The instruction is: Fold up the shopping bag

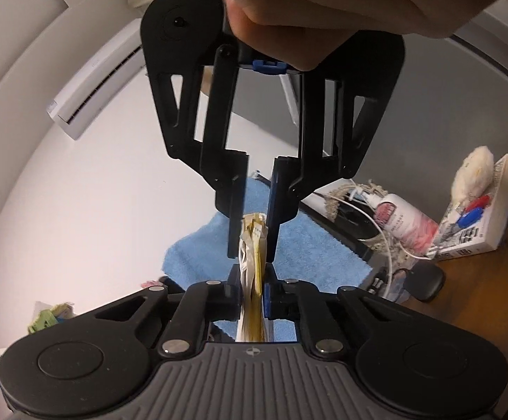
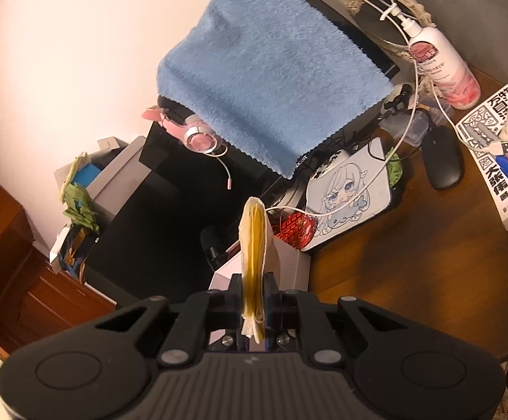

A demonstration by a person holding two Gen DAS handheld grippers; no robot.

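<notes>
The shopping bag (image 1: 252, 273) is folded into a narrow yellow and white bundle and seen edge-on. In the left wrist view my left gripper (image 1: 252, 287) is shut on it near the bottom of the frame. From above, a hand (image 1: 324, 7) holds my right gripper (image 1: 252, 257), whose fingers (image 1: 234, 231) flank the bundle's far end. In the right wrist view my right gripper (image 2: 254, 290) is clamped on the shopping bag (image 2: 252, 238), which sticks out forward over the desk. The left gripper does not show in that view.
A blue towel (image 2: 275, 70) drapes over a dark monitor. On the wooden desk (image 2: 411, 262) lie a cartoon mouse pad (image 2: 348, 196), a black mouse (image 2: 443, 161), a lotion bottle (image 2: 443, 63), a book (image 2: 499, 175) and a white box (image 2: 289, 266). Pink headphones (image 2: 201, 136) hang at left.
</notes>
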